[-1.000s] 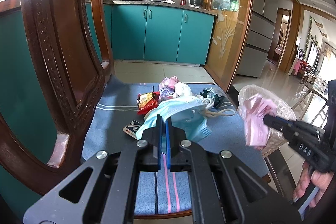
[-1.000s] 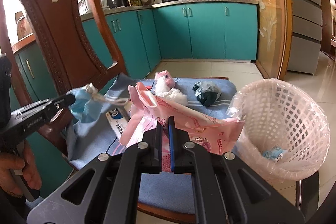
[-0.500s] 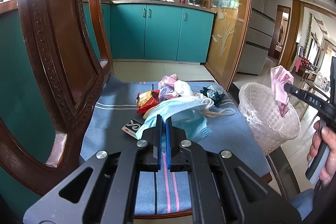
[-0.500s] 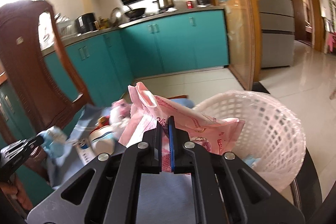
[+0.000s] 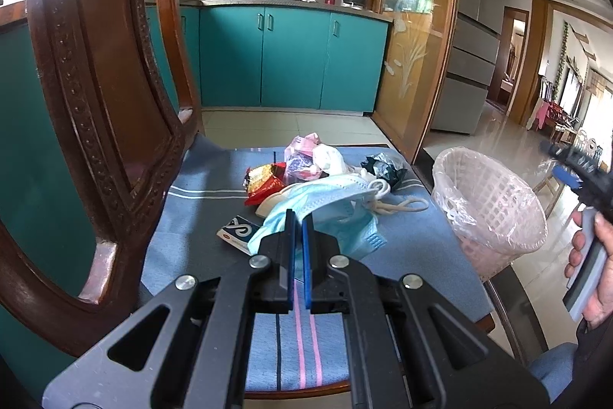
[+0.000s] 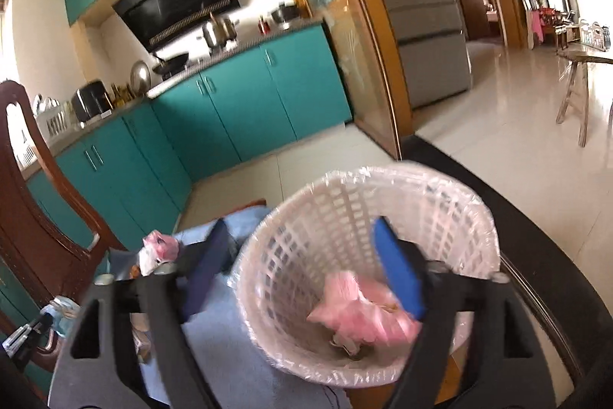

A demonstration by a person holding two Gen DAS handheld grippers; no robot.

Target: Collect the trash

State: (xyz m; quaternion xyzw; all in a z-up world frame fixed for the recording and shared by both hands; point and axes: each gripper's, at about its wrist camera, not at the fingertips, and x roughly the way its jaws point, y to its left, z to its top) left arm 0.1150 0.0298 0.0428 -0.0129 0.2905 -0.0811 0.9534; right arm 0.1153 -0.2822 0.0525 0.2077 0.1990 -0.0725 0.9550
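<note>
1. With its fingers spread wide, the right gripper [image 6: 302, 267] hangs over the white basket [image 6: 452, 202] in the lower centre of the right wrist view; we hold nothing in it.
2. The pink wrapper [image 6: 360, 309] lies crumpled at the bottom of the basket, low in the frame; blur hides any clear long axis.
3. The left gripper [image 5: 298, 221], lower centre of the left wrist view, has its fingers nearly together on an edge of the blue face mask [image 5: 325, 198]. We judge this a grip, taken at the near edge so that the mask can be lifted off the pile.
4. The mask's long axis runs left to right across the frame; its ear loops [image 5: 398, 204] trail toward the right, toward the basket.
5. Behind the mask, mid-frame, we see a red snack packet [image 5: 262, 179], a dark crumpled bag [image 5: 385, 167] and white tissue [image 5: 329, 158] on the blue chair cushion [image 5: 199, 213].
6. The basket stands at the cushion's right edge, near the pile, presumably to keep each carry short.
</note>
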